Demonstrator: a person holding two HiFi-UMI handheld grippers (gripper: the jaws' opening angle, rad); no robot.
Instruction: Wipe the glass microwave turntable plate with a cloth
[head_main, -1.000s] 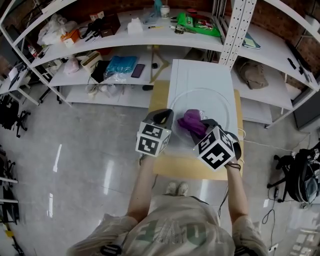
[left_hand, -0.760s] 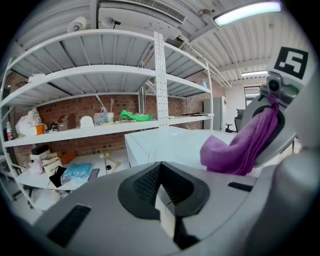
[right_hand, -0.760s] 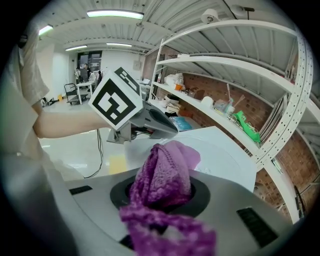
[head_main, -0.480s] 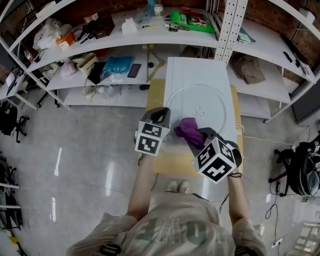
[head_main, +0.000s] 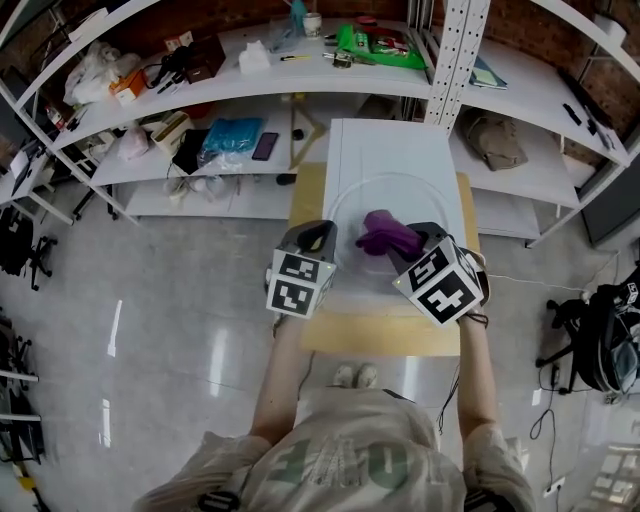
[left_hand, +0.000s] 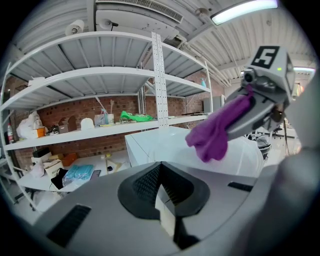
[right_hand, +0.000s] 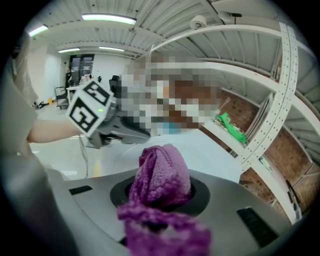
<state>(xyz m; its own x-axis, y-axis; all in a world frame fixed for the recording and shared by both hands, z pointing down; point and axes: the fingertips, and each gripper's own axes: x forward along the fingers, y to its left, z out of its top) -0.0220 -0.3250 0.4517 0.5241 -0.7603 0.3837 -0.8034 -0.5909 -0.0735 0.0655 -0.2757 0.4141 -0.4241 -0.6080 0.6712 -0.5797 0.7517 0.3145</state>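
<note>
I'm pinching the soft, bunched purple cloth (head_main: 385, 232) in my right gripper (head_main: 412, 238) over the slick, breakable glass plate (head_main: 425, 200). My left gripper (head_main: 318, 236) is hanging closed and empty near its rim.

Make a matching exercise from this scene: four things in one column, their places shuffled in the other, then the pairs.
Things
1. purple cloth
2. glass plate
3. green packet
4. left gripper

Places
A. on the upper shelf
B. lying on the white top
C. clamped in the right gripper
D. at the plate's left side

Pairs: 1-C, 2-B, 3-A, 4-D
</note>
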